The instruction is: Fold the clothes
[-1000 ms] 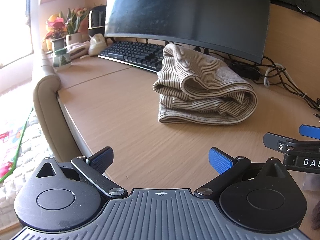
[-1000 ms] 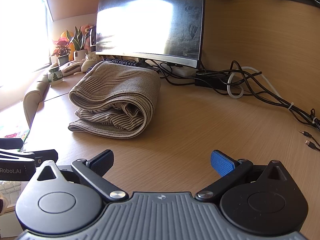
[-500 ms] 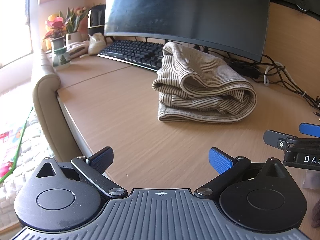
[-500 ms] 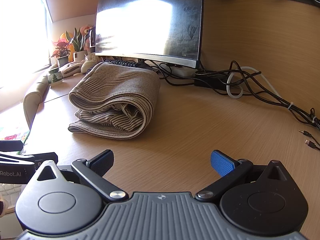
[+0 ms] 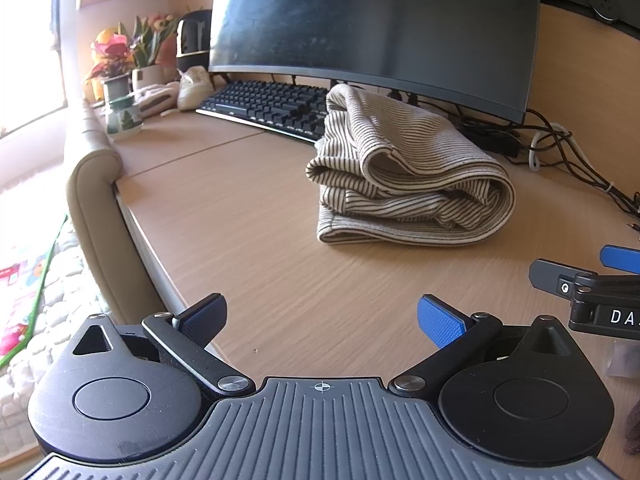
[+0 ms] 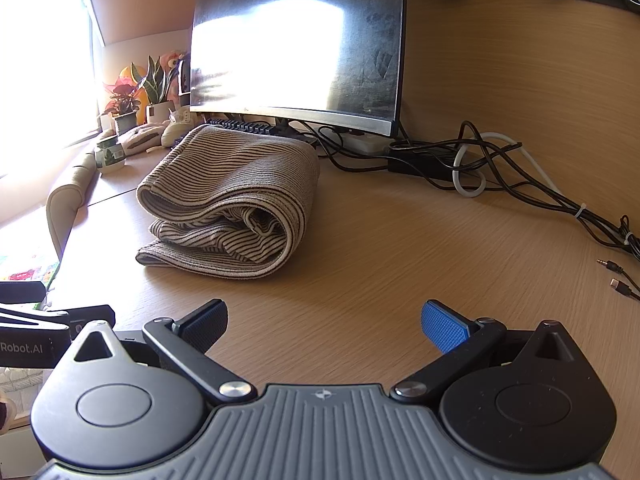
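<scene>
Shirt: soft, light, limp; bundled at 12 o'clock.
Hold: loose hem, 10 o'clock.
Left gripper: spread, empty.
Right gripper: spread, empty.

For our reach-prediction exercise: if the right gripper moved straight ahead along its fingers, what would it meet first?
Probably bare desk: the open right gripper points just right of the folded striped garment. Farther on lie the monitor and cables; depth is unclear.

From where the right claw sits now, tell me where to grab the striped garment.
Take the striped garment at its rounded fold, the thick rolled edge on its right side facing the right claw. Come in low along the desk from the right; that edge is probably firmer than the loose layered ends on the left.
</scene>
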`<state>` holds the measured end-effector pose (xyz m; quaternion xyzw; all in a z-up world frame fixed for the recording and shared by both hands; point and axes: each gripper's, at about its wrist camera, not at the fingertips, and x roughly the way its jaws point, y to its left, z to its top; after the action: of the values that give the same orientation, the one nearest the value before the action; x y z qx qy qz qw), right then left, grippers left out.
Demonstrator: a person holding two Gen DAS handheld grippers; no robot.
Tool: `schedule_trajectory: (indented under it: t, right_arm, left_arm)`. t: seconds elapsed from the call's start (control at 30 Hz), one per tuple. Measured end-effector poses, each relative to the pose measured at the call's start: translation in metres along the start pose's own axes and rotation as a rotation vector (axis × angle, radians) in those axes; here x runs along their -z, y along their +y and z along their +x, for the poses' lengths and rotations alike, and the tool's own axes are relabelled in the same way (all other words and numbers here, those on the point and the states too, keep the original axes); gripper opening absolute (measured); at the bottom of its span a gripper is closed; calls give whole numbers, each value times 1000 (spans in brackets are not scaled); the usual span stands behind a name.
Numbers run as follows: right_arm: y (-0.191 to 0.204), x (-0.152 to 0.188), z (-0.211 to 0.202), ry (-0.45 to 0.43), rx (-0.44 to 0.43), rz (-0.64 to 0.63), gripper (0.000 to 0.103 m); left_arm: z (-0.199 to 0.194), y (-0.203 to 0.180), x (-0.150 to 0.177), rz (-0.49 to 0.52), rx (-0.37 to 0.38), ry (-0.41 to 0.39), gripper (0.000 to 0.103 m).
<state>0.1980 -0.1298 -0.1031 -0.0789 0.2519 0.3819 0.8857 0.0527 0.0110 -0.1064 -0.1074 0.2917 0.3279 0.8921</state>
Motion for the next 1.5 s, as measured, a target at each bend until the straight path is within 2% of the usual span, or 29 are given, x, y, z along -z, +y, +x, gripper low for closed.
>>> schedule_trajectory:
  t: [1.5]
  right_arm:
    - [-1,0,0,0,-2,4,103]
  left_arm:
    - [1,-2,2,6,-1,16,103]
